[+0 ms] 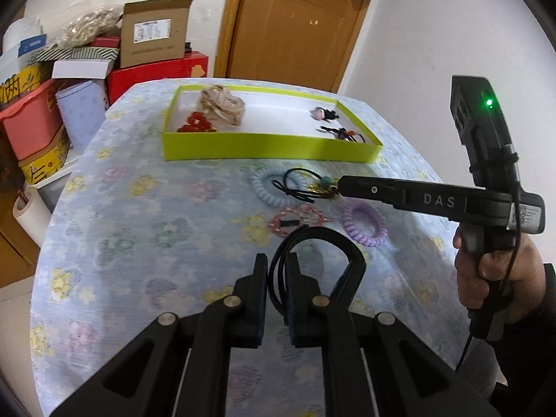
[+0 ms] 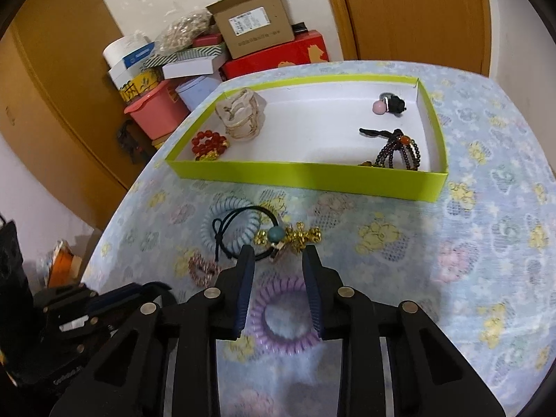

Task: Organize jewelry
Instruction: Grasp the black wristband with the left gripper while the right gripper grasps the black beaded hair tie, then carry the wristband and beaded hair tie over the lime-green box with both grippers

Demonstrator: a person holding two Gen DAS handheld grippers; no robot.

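We are seeing the tray [image 2: 312, 173] holding four pieces; three coils and ties are lying before it. Our left gripper [image 1: 278, 260] is pinching a black band [image 1: 319, 239]; our right gripper [image 2: 278, 253] is hanging open

Upper left of frame: open cardboard box [image 1: 153, 33] stacked on a red box [image 1: 158, 74]. Left edge: pink plastic bin [image 1: 29, 118], white paper roll [image 1: 29, 217]. Top centre: closed brown wooden door [image 1: 295, 24].
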